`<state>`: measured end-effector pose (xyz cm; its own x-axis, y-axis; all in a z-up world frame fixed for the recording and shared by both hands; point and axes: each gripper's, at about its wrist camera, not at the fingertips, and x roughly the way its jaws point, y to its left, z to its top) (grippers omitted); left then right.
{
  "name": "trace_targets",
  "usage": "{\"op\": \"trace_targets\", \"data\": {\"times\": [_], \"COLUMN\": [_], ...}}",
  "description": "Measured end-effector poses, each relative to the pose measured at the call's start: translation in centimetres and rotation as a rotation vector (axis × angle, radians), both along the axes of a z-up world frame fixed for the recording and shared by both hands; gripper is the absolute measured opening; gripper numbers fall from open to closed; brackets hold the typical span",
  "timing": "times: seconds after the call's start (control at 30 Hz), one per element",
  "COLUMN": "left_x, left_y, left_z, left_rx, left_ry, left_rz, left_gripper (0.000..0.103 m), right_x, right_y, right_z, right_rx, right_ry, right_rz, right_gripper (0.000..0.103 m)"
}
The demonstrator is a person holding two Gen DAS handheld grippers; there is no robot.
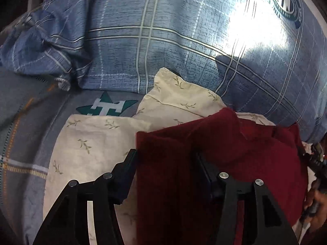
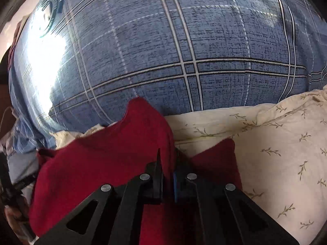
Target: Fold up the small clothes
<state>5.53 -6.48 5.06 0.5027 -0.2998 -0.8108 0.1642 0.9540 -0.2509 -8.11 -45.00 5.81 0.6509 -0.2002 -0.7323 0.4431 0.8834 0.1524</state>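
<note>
My red cloth (image 1: 204, 153) looks soft and fuzzy, not shiny at all. The cream sheet (image 1: 92, 140) under it is thin, smooth cloth with little wrinkles. The big blue checked pillow (image 1: 173, 47) is woven cloth that shines where the light hits it. My fingers (image 1: 126, 163) are black, dull plastic with small shiny metal pins (image 1: 223, 175).

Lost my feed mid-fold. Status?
Right gripper shut on red cloth. Left gripper open, cloth between its fingers. Cloth on cream pillow. Nothing in the way.
</note>
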Motion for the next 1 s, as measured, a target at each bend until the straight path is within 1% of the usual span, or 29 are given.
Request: {"op": "trace_targets", "data": {"times": [0.03, 0.1, 0.17, 0.27, 0.3, 0.33, 0.4, 0.43, 0.47, 0.5, 0.57, 0.6, 0.67, 0.73, 0.77, 0.8, 0.83, 0.87, 0.9, 0.97, 1.0], "left_x": [-0.8, -2.6, -4.7, -8.4, -9.5, -10.6, -12.5, -13.2, -13.7, -14.0, -14.1, -13.6, -13.0, -12.3, -12.2, -12.0, -11.7, -11.3, -10.9, -10.6, -10.8], "left_y": [0.3, 0.9, 1.7, 3.0, 3.3, 3.7, 4.5, 4.7, 4.6, 4.4, 3.9, 4.0, 3.5, 3.0, 2.6, 2.1, 1.7, 1.4, 1.4, 2.0, 2.3], "left_z": [0.4, 1.3, 2.4, 3.3, 3.4, 3.3, 2.6, 2.3, 1.8, 1.3, 0.9, 1.0, 1.0, 0.6, 0.2, -0.4, -1.1, -1.5, -1.6, -0.6, 0.1], "left_rx": [-0.009, -0.007, -0.012, -0.068, -0.084, -0.104, -0.136, -0.149, -0.156, -0.15, -0.134, -0.145, -0.2, -0.229, -0.226, -0.205, -0.185, -0.17, -0.159, -0.154, -0.153], "left_ry": [-0.013, -0.045, -0.066, -0.093, -0.095, -0.086, -0.048, -0.032, -0.015, -0.005, -0.013, -0.021, -0.02, -0.02, -0.017, -0.006, 0.007, 0.018, 0.021, 0.016, 0.006], "left_rz": [-0.011, -0.037, -0.072, -0.128, -0.147, -0.173, -0.205, -0.216, -0.233, -0.251, -0.272, -0.28, -0.289, -0.291, -0.302, -0.313, -0.318, -0.318, -0.319, -0.324, -0.324], "left_gripper": [0.055, 0.055, 0.058, 0.069, 0.07, 0.07, 0.07, 0.07, 0.07, 0.07, 0.068, 0.068, 0.068, 0.064, 0.052, 0.041, 0.035, 0.027, 0.022, 0.013, 0.011], "right_x": [-0.8, -2.1, -3.3, -5.1, -5.6, -6.2, -7.7, -9.0, -9.6, -10.5, -12.2, -12.7, -13.3, -13.3, -13.1, -12.9, -12.6, -12.2, -12.0, -12.2, -12.5], "right_y": [0.4, 1.1, 2.6, 5.7, 6.4, 7.2, 7.4, 7.4, 7.4, 7.2, 6.3, 5.9, 5.0, 4.1, 4.0, 3.9, 3.8, 4.0, 4.2, 4.3, 4.4], "right_z": [0.6, 1.7, 2.7, 3.1, 3.0, 2.8, 2.5, 2.4, 2.3, 2.2, 2.3, 2.2, 1.6, 0.8, 0.5, 0.1, -0.4, -0.8, -0.9, -0.3, 0.2], "right_rx": [-0.001, 0.006, 0.008, -0.025, -0.031, -0.039, -0.046, -0.046, -0.047, -0.049, -0.072, -0.079, -0.06, -0.034, -0.028, -0.025, -0.01, -0.004, -0.016, -0.015, -0.023], "right_ry": [-0.026, -0.061, -0.082, -0.072, -0.063, -0.053, -0.052, -0.063, -0.073, -0.078, -0.07, -0.068, -0.049, -0.023, -0.014, -0.003, 0.013, 0.024, 0.028, 0.028, 0.018], "right_rz": [-0.004, -0.003, 0.051, 0.16, 0.183, 0.198, 0.19, 0.175, 0.159, 0.143, 0.104, 0.087, 0.062, 0.057, 0.062, 0.07, 0.088, 0.101, 0.112, 0.139, 0.147], "right_gripper": [0.016, 0.023, 0.036, 0.037, 0.038, 0.039, 0.048, 0.055, 0.059, 0.06, 0.06, 0.06, 0.06, 0.061, 0.061, 0.058, 0.045, 0.026, 0.014, 0.01, 0.009]}}
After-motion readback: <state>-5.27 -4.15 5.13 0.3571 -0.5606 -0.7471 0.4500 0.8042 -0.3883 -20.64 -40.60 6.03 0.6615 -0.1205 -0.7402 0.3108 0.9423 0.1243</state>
